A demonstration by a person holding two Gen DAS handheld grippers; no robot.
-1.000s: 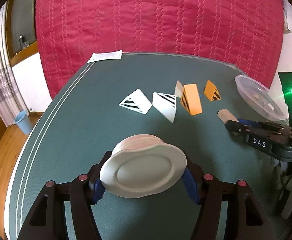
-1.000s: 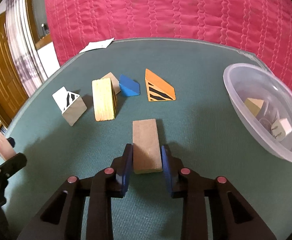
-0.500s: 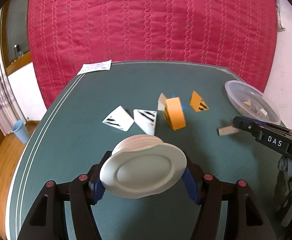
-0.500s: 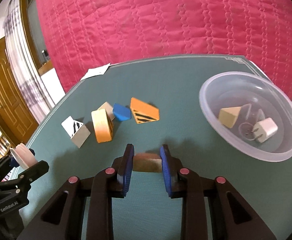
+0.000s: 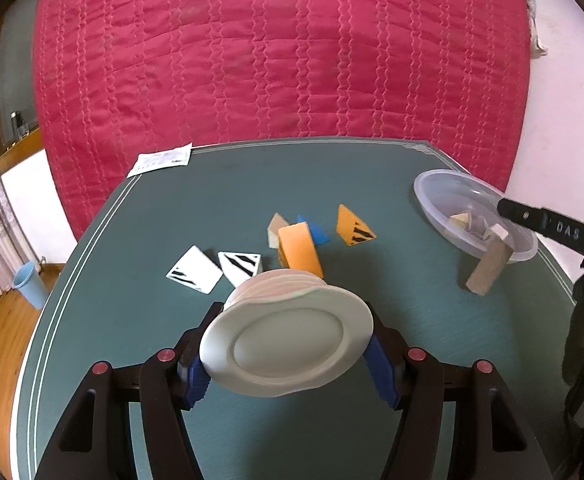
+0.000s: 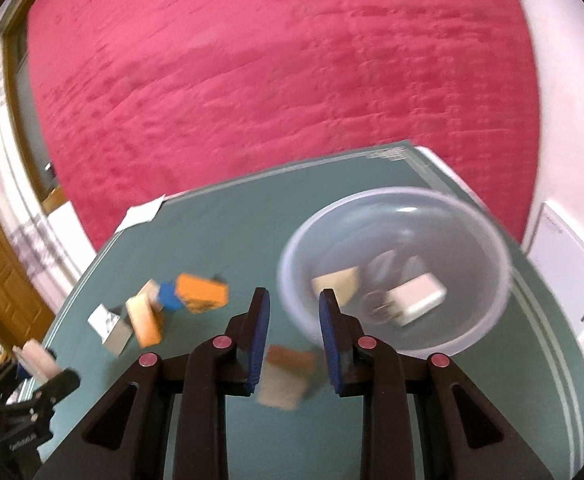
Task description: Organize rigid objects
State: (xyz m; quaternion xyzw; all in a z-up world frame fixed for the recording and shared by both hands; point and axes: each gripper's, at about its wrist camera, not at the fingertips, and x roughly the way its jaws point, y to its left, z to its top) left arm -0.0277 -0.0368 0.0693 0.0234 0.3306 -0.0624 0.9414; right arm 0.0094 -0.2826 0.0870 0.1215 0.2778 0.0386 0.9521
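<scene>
My left gripper (image 5: 288,360) is shut on a stack of white plates (image 5: 286,344), held above the green table (image 5: 132,320). My right gripper (image 6: 292,344) is shut on a tan wooden block (image 6: 286,376) that hangs down between the blue pads, lifted off the table beside the clear plastic bowl (image 6: 395,216). In the left wrist view the block (image 5: 487,268) hangs tilted at the bowl's (image 5: 431,196) near rim. The bowl holds a cream wedge (image 6: 337,282) and a white charger (image 6: 415,298).
Loose blocks lie mid-table: two white striped wedges (image 5: 196,270), an orange block (image 5: 299,250), a blue wedge (image 5: 315,232), an orange striped wedge (image 5: 353,230). A paper slip (image 5: 162,160) lies at the far left edge. A red quilt hangs behind.
My right gripper lifted the tan block off the table and swung right toward the bowl; the block now dangles tilted. The left gripper with the plates rose slightly.
</scene>
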